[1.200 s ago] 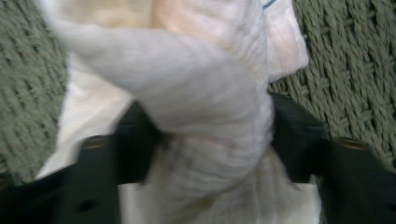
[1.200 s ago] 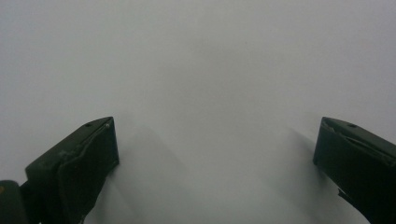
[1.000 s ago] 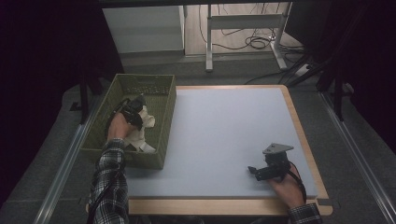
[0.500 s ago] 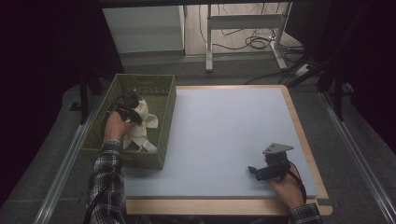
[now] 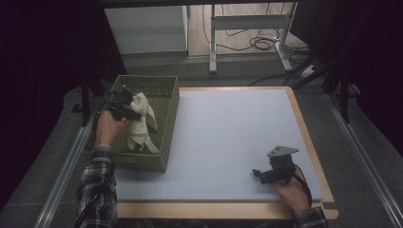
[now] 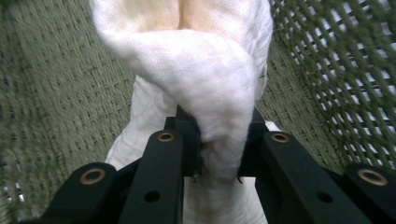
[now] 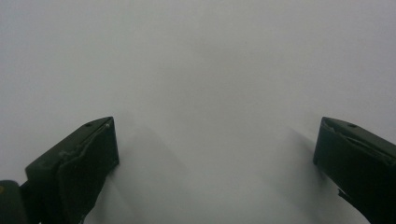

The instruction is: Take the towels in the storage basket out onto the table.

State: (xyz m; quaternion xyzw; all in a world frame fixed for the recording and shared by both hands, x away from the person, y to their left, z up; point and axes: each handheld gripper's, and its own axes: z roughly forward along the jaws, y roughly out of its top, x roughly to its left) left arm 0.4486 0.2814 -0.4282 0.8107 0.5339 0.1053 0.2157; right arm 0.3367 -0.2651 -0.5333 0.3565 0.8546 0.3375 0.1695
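Item, far left: olive-green woven basket (image 5: 164,128), rectangular, standing at the left edge of the surface (image 5: 228,133) and partly overhanging it; mesh walls visible in the left gripper view. Item, within the basket: left hand-held gripper (image 5: 124,108), held by the person's left hand (image 5: 107,127) with a plaid sleeve (image 5: 95,190) behind it; its jaws are clenched on a fold of white cloth (image 5: 141,121). In the left gripper view the cloth (image 6: 205,84) bulges up over the pinching jaws and hangs down below them toward the basket floor. Item, centre: pale blue-grey surface with a light wooden border, bare across its middle. Item, lower right: right hand-held gripper (image 5: 260,174), held low near the front edge by the person's right hand (image 5: 291,190), grey three-cornered plate on top. In the right gripper view its jaws stand wide apart, released, grasping nothing, just above the surface (image 7: 210,84).
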